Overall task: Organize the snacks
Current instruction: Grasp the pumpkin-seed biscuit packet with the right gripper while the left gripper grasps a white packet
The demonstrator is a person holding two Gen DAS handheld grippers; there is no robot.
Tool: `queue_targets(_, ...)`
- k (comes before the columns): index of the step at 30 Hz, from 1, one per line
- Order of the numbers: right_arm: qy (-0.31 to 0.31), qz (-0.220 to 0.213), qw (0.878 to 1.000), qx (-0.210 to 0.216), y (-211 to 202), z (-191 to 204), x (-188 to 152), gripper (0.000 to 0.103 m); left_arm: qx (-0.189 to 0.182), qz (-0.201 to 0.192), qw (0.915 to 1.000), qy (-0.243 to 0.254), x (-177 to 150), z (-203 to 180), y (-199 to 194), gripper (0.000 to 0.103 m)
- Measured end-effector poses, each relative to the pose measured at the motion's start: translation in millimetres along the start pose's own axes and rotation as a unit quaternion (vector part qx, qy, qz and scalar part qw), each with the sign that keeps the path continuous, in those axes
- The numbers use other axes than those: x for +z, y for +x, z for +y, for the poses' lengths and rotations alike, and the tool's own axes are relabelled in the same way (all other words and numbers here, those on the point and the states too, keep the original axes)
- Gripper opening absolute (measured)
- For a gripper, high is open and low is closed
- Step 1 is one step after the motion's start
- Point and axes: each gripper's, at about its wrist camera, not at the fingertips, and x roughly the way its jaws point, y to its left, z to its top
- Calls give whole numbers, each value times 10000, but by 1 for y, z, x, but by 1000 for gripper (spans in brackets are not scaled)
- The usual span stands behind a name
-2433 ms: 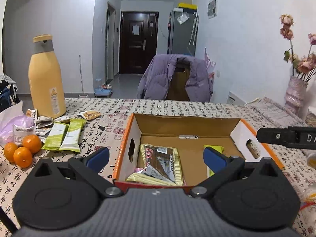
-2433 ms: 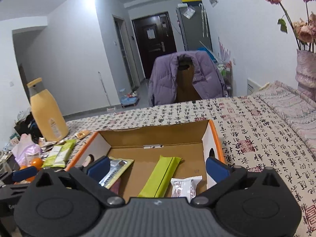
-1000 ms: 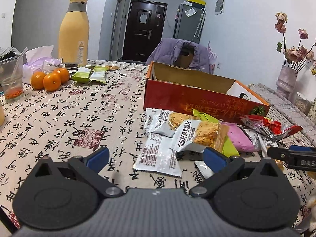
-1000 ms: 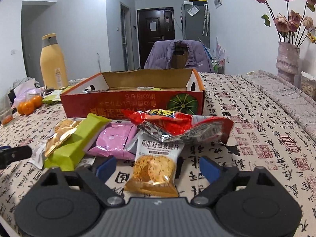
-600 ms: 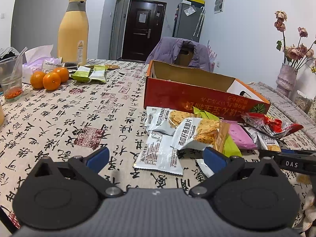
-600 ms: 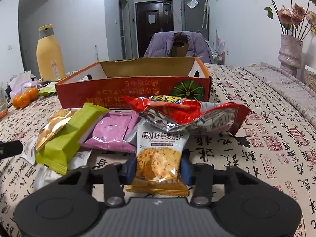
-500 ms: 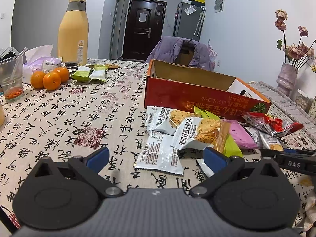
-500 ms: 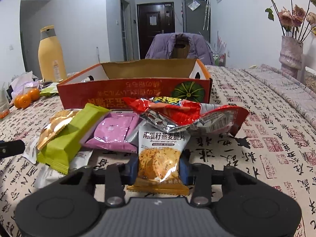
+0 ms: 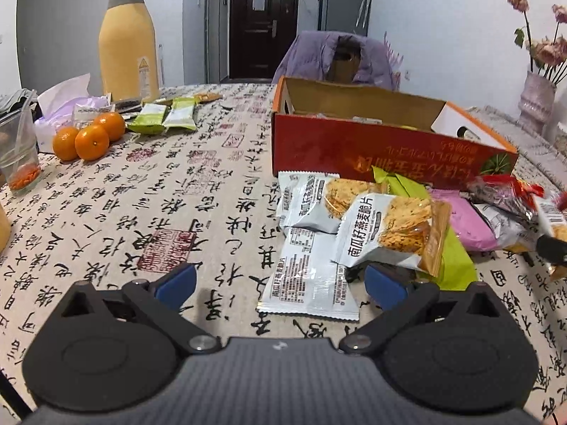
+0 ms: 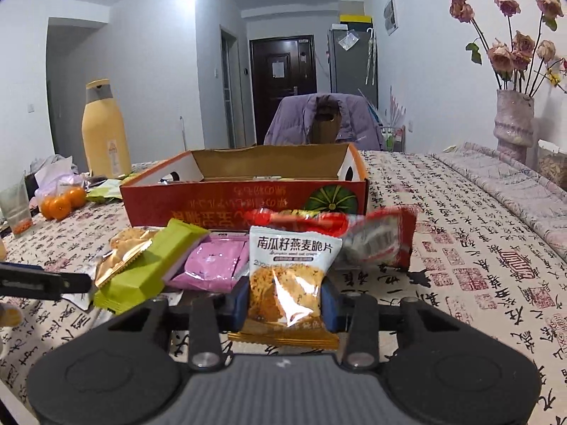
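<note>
A white-and-orange foil packet of oat crisps [image 10: 287,279] is clamped between the blue pads of the right gripper [image 10: 285,299], whose jaws have just been closing and now press on both sides of the packet, which is held upright just in front of the pile of snacks. Behind it, a crumpled red-and-silver foil bag [image 10: 375,237], a flat pink packet [image 10: 216,265] and a long green wrapped bar [image 10: 149,269] are seen lying together on the calligraphy-print tablecloth [image 10: 460,265], directly before the near wall of the open red-and-orange cardboard box [image 10: 244,198]. The left gripper [image 9: 280,281] is held wide open above the cloth, with nothing pinched; a white packet lying printed-side down [image 9: 308,283] sits between its blue pads without being touched, and 2 more white crisp packets [image 9: 386,233] rest just beyond it. Further left on the table, 3 oranges [image 9: 88,134], 2 small green sachets [image 9: 166,117] and a tall yellow bottle with a grey collar [image 9: 127,39] are visible, well apart from the box.
</note>
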Motion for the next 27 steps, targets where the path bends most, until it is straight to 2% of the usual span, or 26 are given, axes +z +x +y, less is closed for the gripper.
queue_targets(4,34,-4,10000,6,-1,-3,-1,39,42,109,9999,97,1,-6,8,100)
queue_targets(8,52,13,10000,47,-1,-4,-2,39,90,248,9995,164,4,-11,18,85)
queue_targets(10,55,18,10000,69,-1,-4,-3,39,121,221,9995,206,5,-14,20,82)
queue_targets(11,55,22,10000,77,-1,-3,-4,39,79,210,9996,194,6,-15,20,76)
queue_targets(14,63,33,9999,98,-2,-3,-4,39,-59,132,9995,273,6,-17,17,45)
queue_targets(17,74,42,9999,116,-2,-4,-5,39,-89,87,9993,355,4,-18,14,40)
queue_targets(27,43,52,9998,192,-6,-1,-7,39,97,-145,9991,390,-5,-12,-8,40)
